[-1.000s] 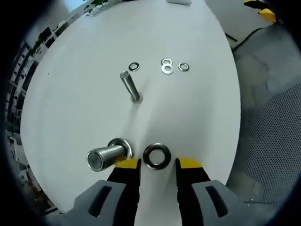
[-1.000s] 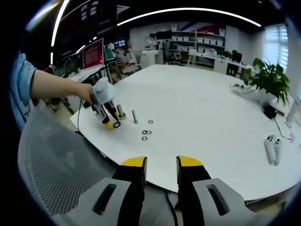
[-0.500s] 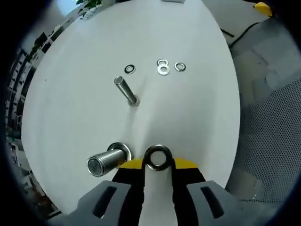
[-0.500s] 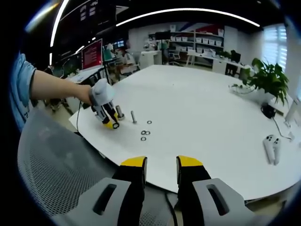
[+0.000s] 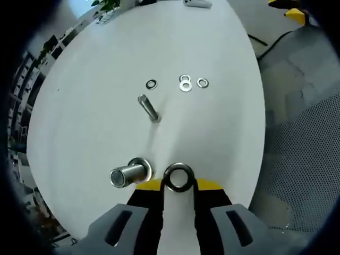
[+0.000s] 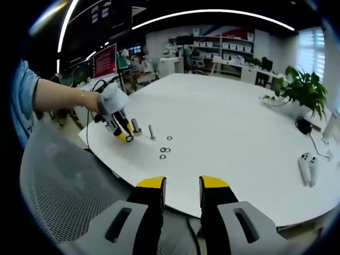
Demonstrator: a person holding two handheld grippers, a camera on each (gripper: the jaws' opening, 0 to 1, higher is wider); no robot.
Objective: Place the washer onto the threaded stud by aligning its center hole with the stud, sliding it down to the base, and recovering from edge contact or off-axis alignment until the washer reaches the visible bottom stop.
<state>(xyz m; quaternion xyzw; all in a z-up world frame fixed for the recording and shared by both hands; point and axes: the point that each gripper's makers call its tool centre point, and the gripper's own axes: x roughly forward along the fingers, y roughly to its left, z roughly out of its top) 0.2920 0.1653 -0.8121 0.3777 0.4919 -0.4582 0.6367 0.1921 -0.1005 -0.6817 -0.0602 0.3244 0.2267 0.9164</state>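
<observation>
Two studs stand ahead of our left gripper: a thick stud just to the left of its fingers, and a thin stud farther out. The fingers are clenched on a large washer, held at the tips with its hole showing, so we judge it ready to carry over the thick stud beside it. Beyond the thin stud, small washers lie loose on the desk. Our right gripper hangs back off the desk edge, fingers spread and empty, likely kept clear of the work.
</observation>
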